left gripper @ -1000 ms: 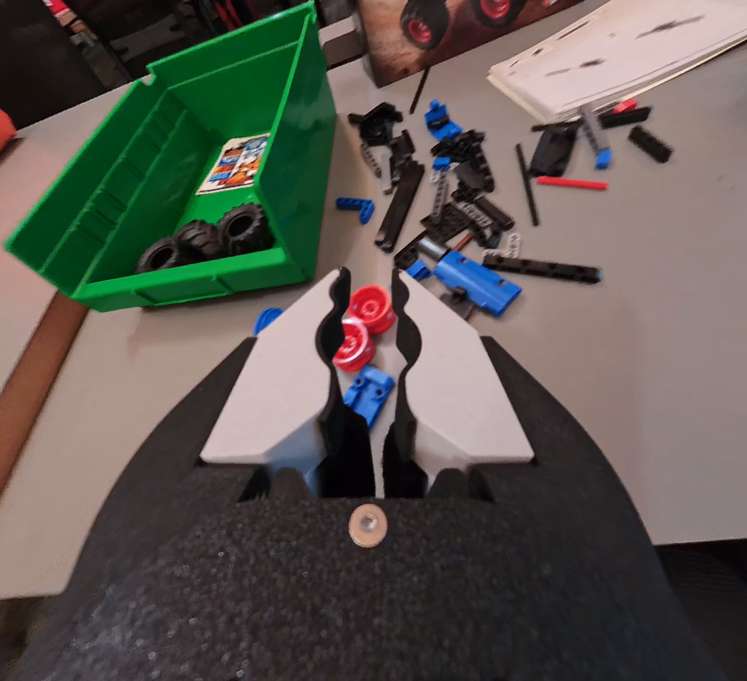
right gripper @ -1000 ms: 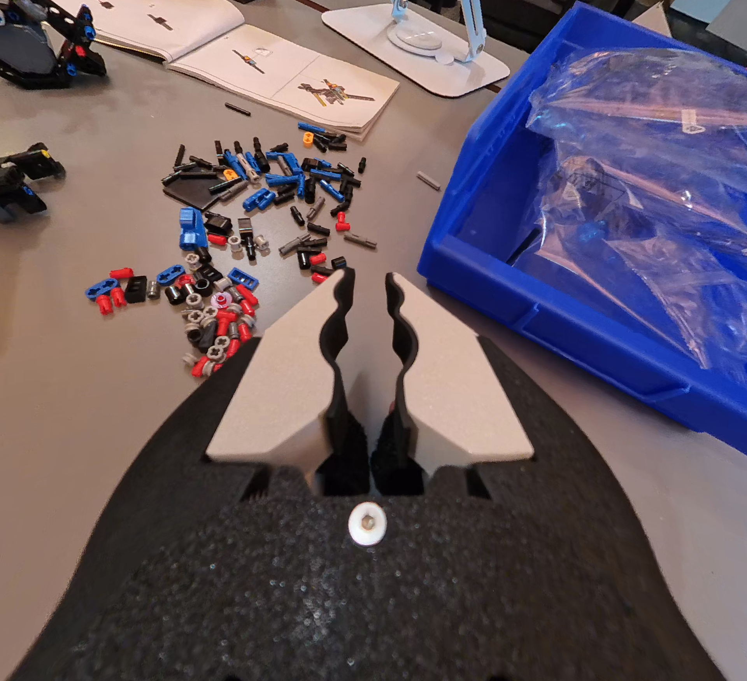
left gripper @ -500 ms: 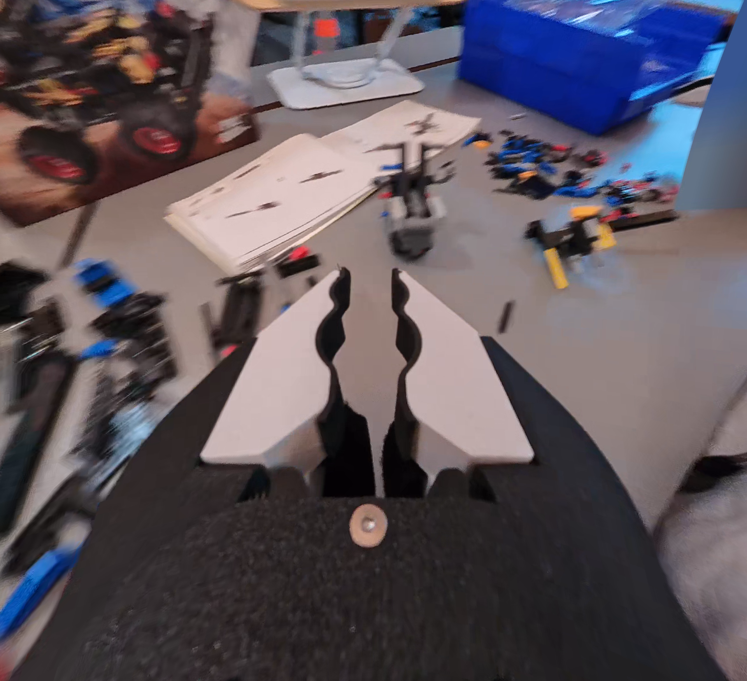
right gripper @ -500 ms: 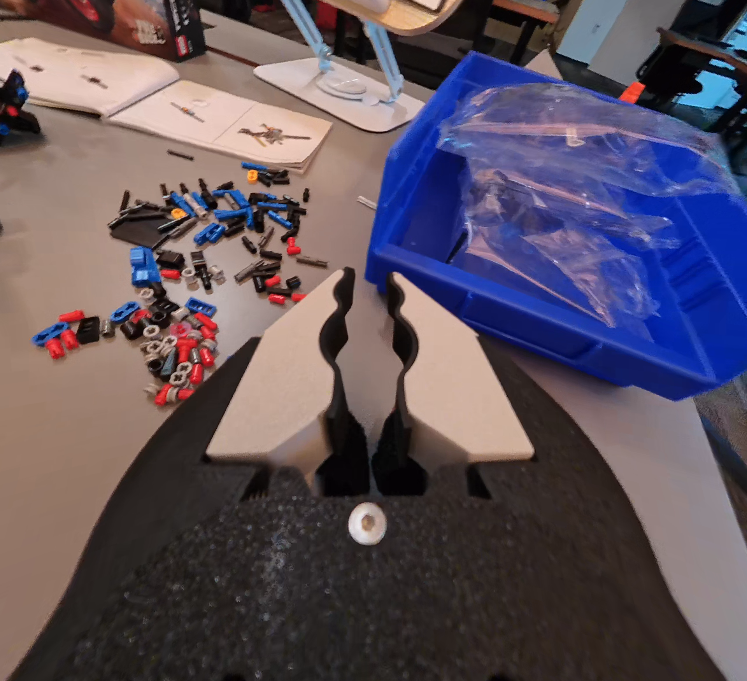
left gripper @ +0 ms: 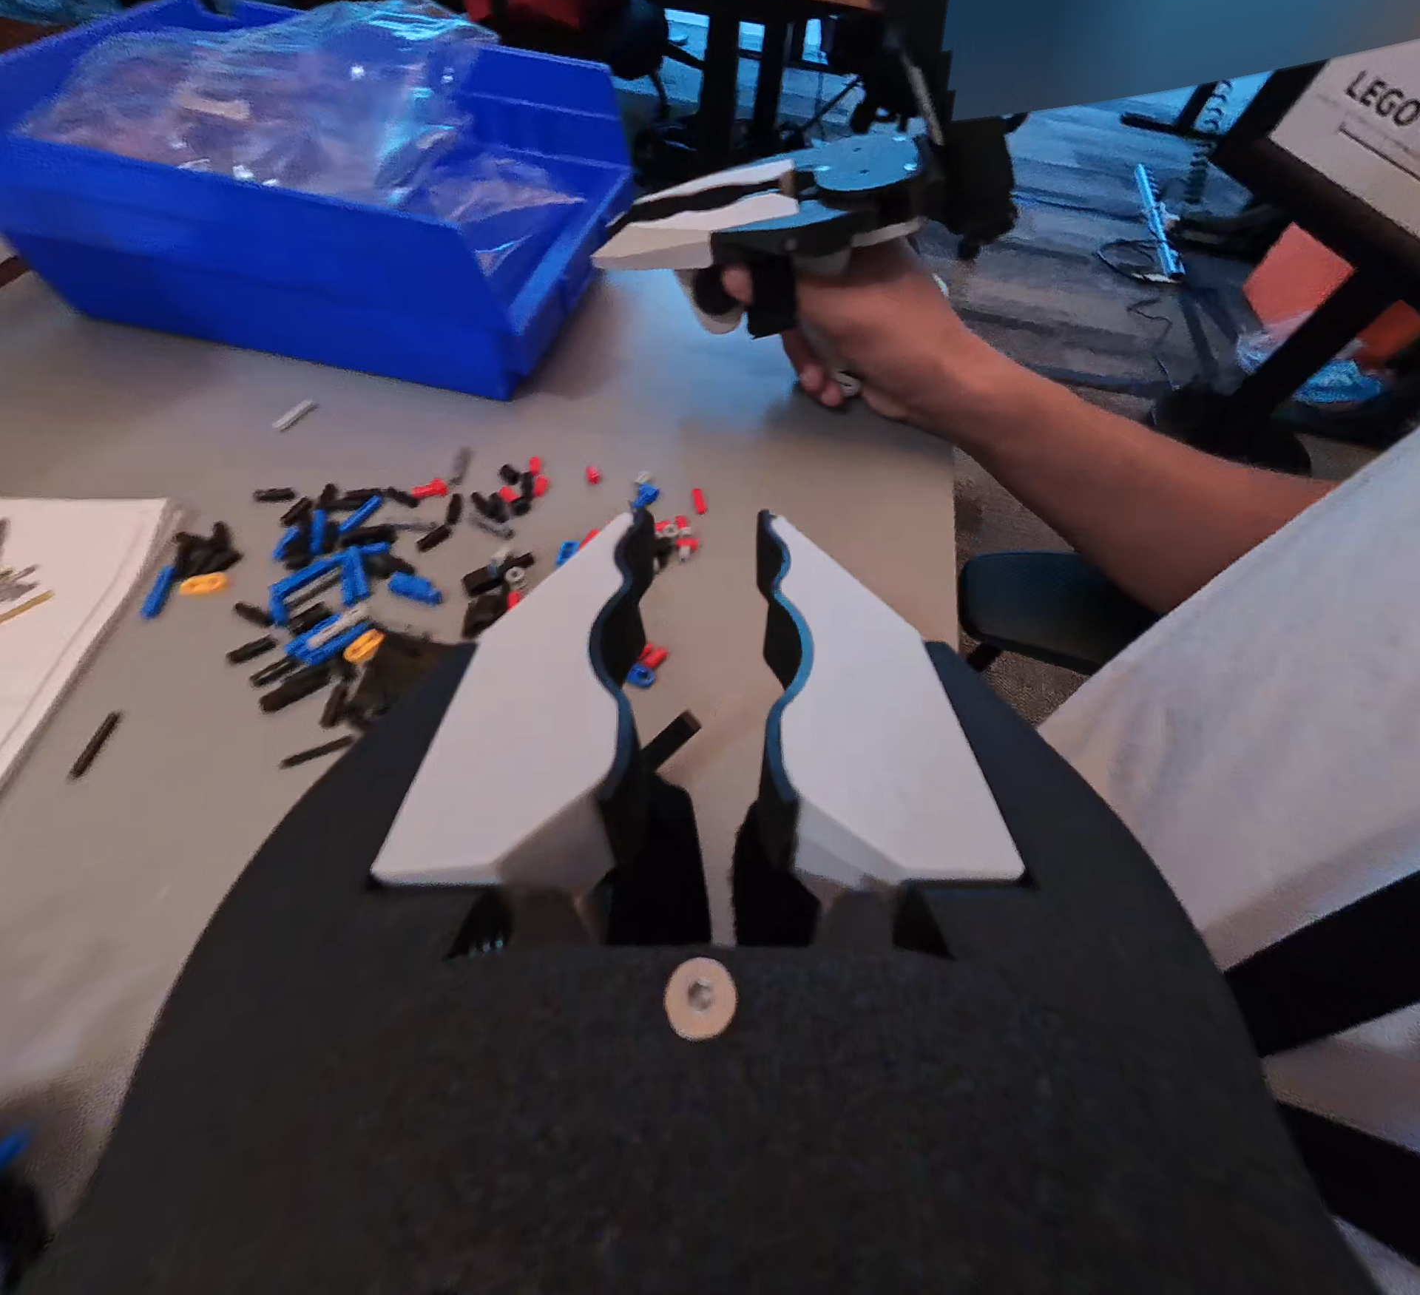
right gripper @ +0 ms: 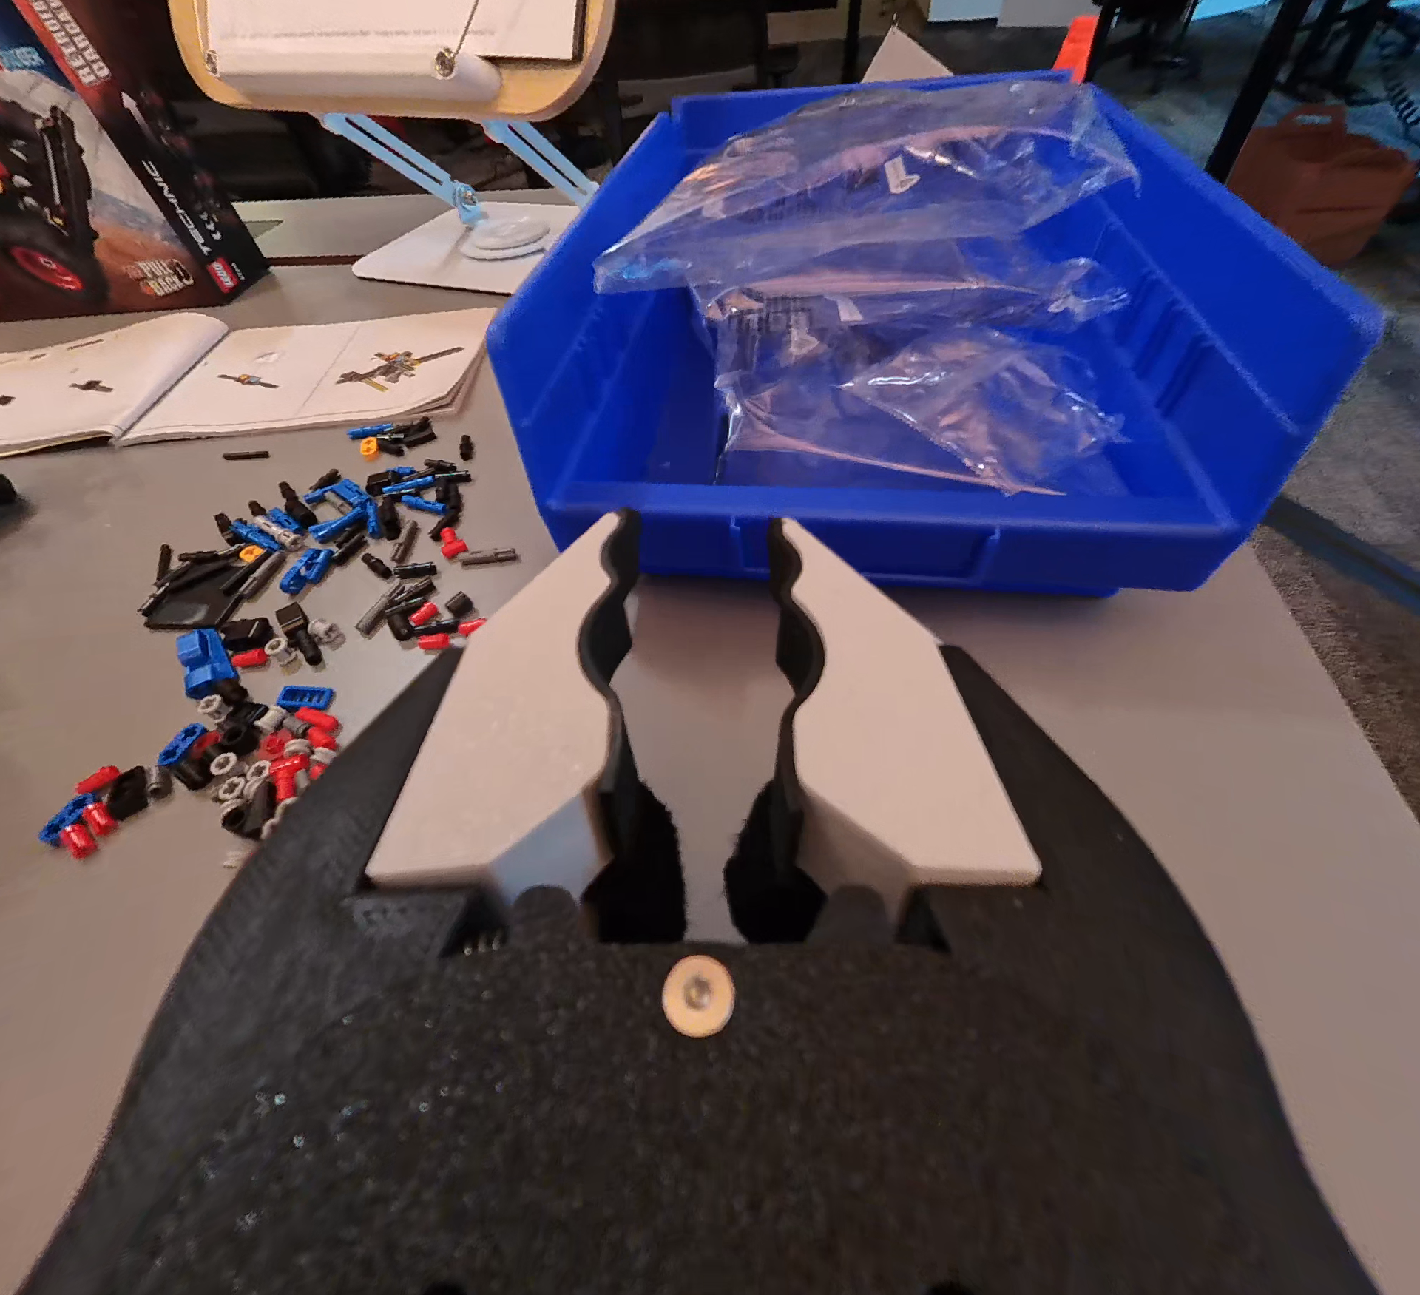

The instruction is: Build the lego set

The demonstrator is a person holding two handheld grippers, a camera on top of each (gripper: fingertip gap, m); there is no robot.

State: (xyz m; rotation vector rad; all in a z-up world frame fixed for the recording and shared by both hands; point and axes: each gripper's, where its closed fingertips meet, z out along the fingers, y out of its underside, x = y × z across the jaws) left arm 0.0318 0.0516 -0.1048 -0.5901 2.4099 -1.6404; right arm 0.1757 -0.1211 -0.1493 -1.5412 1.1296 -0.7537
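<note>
We are holding the left gripper (left gripper: 695,528) above the grey tabletop (left gripper: 691,405) with its grey wavy-edged fingers (left gripper: 530,689) apart and nothing between them; a scatter of small black, blue and red plastic lego pins and connectors (left gripper: 361,582) is lying just ahead and to the left of their tips. The right gripper (right gripper: 699,528) is hanging with its fingers likewise apart and empty, pointing at the near wall of a blue plastic bin (right gripper: 884,543) that is holding clear, crumpled plastic bags (right gripper: 884,274). The same loose pieces (right gripper: 292,613) are lying to the left of those fingers, beyond them an open white instruction booklet (right gripper: 230,374) and the printed cardboard set box (right gripper: 100,182). No assembled part is showing in either view, so we are judging the build to be far from finished: many pieces are lying unjoined, neither gripper is carrying one, and picking the next piece is what is left to do first.
</note>
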